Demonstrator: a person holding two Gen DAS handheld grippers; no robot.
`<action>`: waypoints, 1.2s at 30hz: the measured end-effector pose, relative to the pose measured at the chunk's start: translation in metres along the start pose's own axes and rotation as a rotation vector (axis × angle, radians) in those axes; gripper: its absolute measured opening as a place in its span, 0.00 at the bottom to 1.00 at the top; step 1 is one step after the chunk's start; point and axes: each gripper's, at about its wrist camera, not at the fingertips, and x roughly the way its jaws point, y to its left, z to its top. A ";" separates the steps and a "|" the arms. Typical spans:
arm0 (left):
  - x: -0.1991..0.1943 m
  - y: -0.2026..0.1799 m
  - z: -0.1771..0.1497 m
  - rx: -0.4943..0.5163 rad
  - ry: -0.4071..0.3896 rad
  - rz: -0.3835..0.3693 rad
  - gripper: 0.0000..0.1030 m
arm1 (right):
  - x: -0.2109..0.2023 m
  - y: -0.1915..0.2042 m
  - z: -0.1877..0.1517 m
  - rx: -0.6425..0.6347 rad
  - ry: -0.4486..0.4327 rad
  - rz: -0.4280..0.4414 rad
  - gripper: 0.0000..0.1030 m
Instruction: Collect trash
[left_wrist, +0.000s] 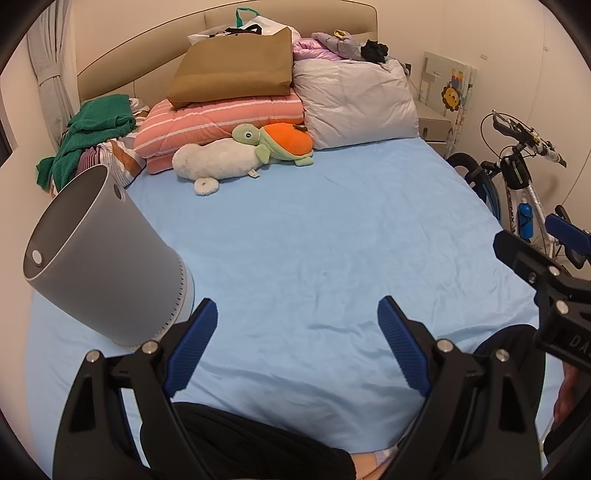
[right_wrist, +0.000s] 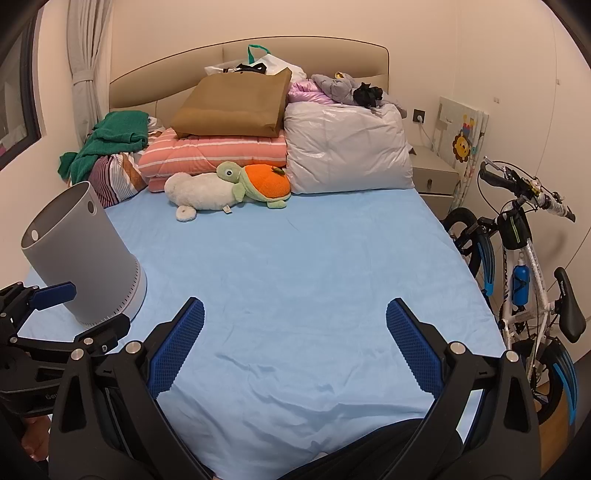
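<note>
Hovering spread over bare sheet (right_wrist: 295, 266) — both tools, left tool (left_wrist: 297, 343), right tool (right_wrist: 295, 343); bin (left_wrist: 99, 258) at left edge.

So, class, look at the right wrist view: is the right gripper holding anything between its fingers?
No. The right gripper is open, with only bare blue bedsheet showing between its fingers.

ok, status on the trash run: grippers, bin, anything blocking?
Left gripper open, empty. Right gripper open, empty. Grey bin upright on blue sheet, left side. No trash visible; nothing in the way.
</note>
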 end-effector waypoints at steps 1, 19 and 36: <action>0.000 0.000 0.000 0.001 0.001 -0.002 0.86 | 0.000 0.001 -0.001 -0.001 0.001 -0.001 0.93; 0.003 0.009 0.001 -0.009 0.009 -0.023 0.86 | 0.003 -0.001 0.003 -0.006 0.007 -0.002 0.93; 0.009 0.007 -0.001 -0.009 0.021 -0.023 0.86 | 0.012 0.000 -0.002 -0.017 0.023 0.000 0.93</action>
